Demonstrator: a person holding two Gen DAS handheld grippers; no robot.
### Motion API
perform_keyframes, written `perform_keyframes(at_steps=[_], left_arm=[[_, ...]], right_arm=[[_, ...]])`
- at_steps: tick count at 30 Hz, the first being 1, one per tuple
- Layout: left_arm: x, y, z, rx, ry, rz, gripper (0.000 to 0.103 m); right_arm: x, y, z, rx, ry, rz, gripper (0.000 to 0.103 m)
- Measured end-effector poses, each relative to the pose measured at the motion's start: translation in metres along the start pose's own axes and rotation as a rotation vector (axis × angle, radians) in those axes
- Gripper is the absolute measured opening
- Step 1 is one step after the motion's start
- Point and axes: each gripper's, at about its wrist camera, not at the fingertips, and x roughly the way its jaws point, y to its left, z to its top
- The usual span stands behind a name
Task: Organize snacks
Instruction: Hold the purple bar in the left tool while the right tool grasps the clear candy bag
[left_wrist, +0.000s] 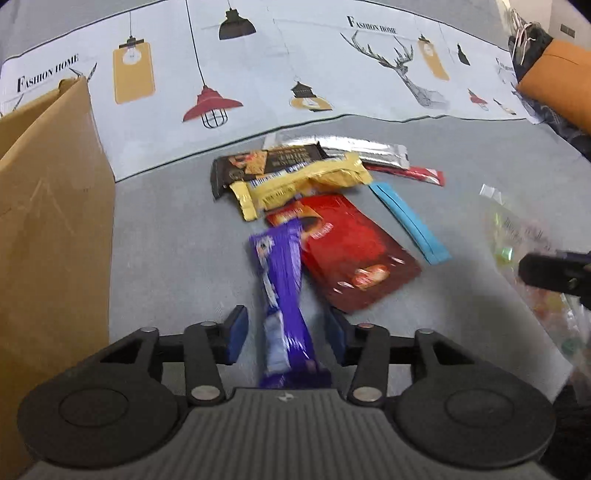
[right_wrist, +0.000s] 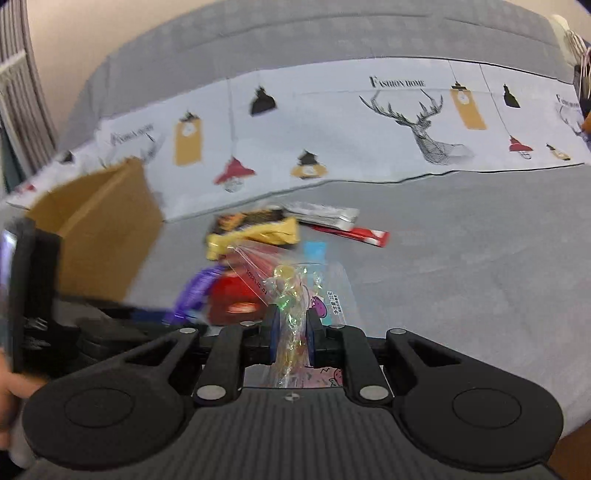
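Observation:
A pile of snacks lies on the grey sofa seat. A purple bar (left_wrist: 282, 291) runs between the fingers of my left gripper (left_wrist: 286, 330), which is open around it without touching. Behind it lie a red pouch (left_wrist: 351, 251), a yellow wrapper (left_wrist: 299, 182), a dark cracker pack (left_wrist: 258, 164), silver sachets (left_wrist: 362, 149) and a blue strip (left_wrist: 408, 221). My right gripper (right_wrist: 291, 334) is shut on a clear bag of colourful candies (right_wrist: 291, 295), held above the pile. That bag (left_wrist: 528, 251) and the right gripper's dark fingers show at the left wrist view's right edge.
An open cardboard box (left_wrist: 51, 221) stands at the left, close to the left gripper; it also shows in the right wrist view (right_wrist: 99, 229). A printed cloth with lamps and a deer (left_wrist: 295, 74) covers the sofa back. An orange cushion (left_wrist: 557, 81) sits at the far right.

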Motion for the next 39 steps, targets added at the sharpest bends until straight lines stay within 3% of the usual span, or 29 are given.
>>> perform_keyframes(at_steps=[3, 4, 6, 8, 10, 13, 15, 17, 18, 19, 21, 22, 26, 29, 30, 31, 32, 33, 34, 37, 38, 39], left_arm=[[0.003, 0.002, 0.001, -0.002, -0.019, -0.006, 0.053], [0.003, 0.002, 0.0, 0.004, -0.025, -0.006, 0.053], [0.003, 0.002, -0.001, 0.008, -0.033, -0.01, 0.053], [0.003, 0.002, -0.001, 0.012, -0.036, -0.014, 0.053], [0.002, 0.003, -0.002, 0.007, -0.037, -0.017, 0.05], [0.001, 0.004, -0.001, 0.013, -0.033, -0.027, 0.027], [-0.001, 0.003, 0.0, 0.034, -0.025, -0.035, 0.021], [-0.002, 0.0, -0.002, 0.058, -0.024, -0.038, 0.019], [-0.004, -0.001, -0.003, 0.064, -0.022, -0.042, 0.019], [-0.005, -0.002, -0.004, 0.059, -0.015, -0.05, 0.019], [-0.009, -0.001, -0.005, 0.042, 0.002, -0.071, 0.018], [-0.011, 0.0, -0.006, 0.033, 0.008, -0.084, 0.018], [-0.023, 0.001, -0.013, 0.002, 0.023, -0.098, 0.018], [-0.032, 0.003, -0.017, 0.002, 0.018, -0.092, 0.018], [-0.035, 0.004, -0.017, -0.002, 0.016, -0.089, 0.018], [-0.036, 0.004, -0.017, -0.002, 0.017, -0.086, 0.018], [-0.036, 0.005, -0.018, -0.003, 0.019, -0.084, 0.018], [-0.036, 0.006, -0.019, -0.005, 0.021, -0.08, 0.018], [-0.035, 0.007, -0.02, -0.005, 0.026, -0.077, 0.018], [-0.029, 0.009, -0.023, -0.011, 0.039, -0.074, 0.018], [-0.029, 0.009, -0.023, -0.007, 0.038, -0.072, 0.018], [-0.028, 0.008, -0.022, -0.002, 0.038, -0.069, 0.018]], right_arm=[[0.027, -0.006, 0.001, -0.044, 0.05, -0.035, 0.021], [0.038, -0.006, 0.001, -0.066, 0.076, -0.05, 0.027], [0.054, -0.004, 0.0, -0.104, 0.101, -0.093, 0.044], [0.063, 0.0, 0.0, -0.133, 0.118, -0.135, 0.072], [0.067, 0.002, 0.001, -0.161, 0.121, -0.142, 0.077], [0.057, -0.001, 0.007, -0.164, 0.049, -0.137, 0.081], [0.068, -0.008, 0.004, -0.195, 0.128, -0.186, 0.083], [0.072, -0.026, 0.002, -0.125, 0.17, -0.13, 0.082], [0.072, -0.036, 0.004, -0.067, 0.182, -0.108, 0.082], [0.072, -0.041, 0.005, -0.05, 0.18, -0.099, 0.071], [0.066, -0.044, 0.011, -0.059, 0.149, -0.102, 0.007], [0.067, -0.044, 0.013, -0.056, 0.16, -0.106, 0.0], [0.063, -0.046, 0.01, -0.009, 0.147, -0.085, 0.0], [0.046, -0.048, 0.011, 0.019, 0.063, -0.092, 0.002], [0.041, -0.049, 0.011, 0.035, 0.056, -0.102, 0.008], [0.039, -0.051, 0.013, 0.047, 0.065, -0.104, 0.048], [0.037, -0.051, 0.013, 0.047, 0.076, -0.11, 0.103], [0.034, -0.051, 0.01, 0.033, 0.069, -0.112, 0.097], [0.034, -0.05, 0.008, 0.012, 0.078, -0.091, 0.103], [0.052, -0.044, -0.001, -0.026, 0.162, -0.047, 0.102], [0.064, -0.039, -0.008, -0.061, 0.223, -0.054, 0.103], [0.067, -0.029, -0.015, -0.15, 0.204, -0.1, 0.103]])
